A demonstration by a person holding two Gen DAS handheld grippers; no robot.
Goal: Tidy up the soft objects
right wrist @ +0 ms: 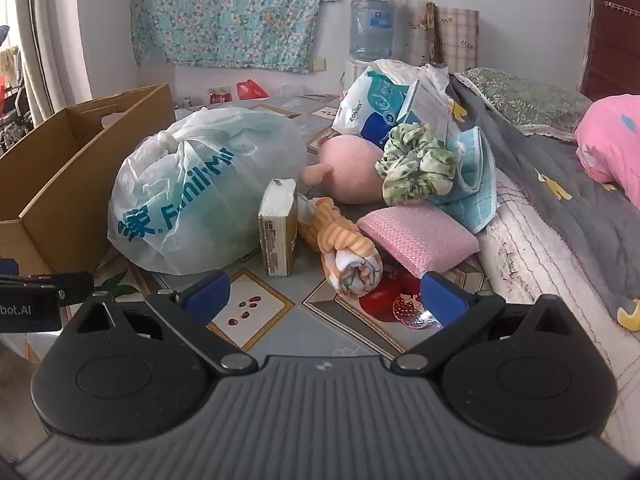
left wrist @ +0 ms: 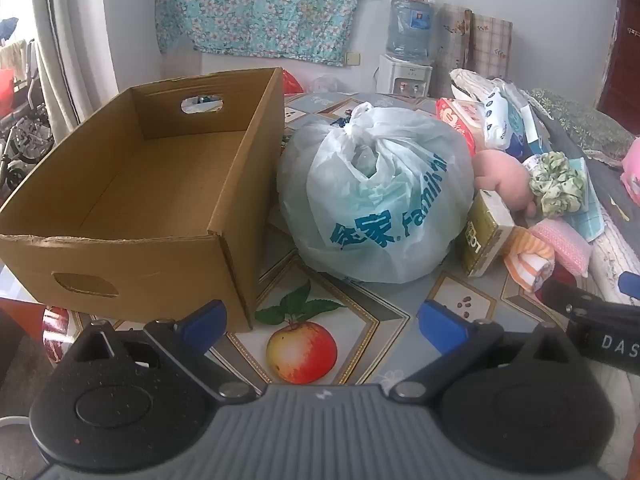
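An empty cardboard box stands at the table's left. Beside it sits a knotted white plastic bag with blue print. Right of the bag lie a tissue pack, a rolled orange striped towel, a pink sponge pad, a pink plush toy, a green scrunchie and a blue cloth. My left gripper hangs open over the apple print, near the box's corner. My right gripper stands open just short of the towel.
Wipe packs pile at the back right. A bed with a grey quilt and pink pillow borders the table's right edge. A water dispenser stands behind. The fruit-print tablecloth shows in front.
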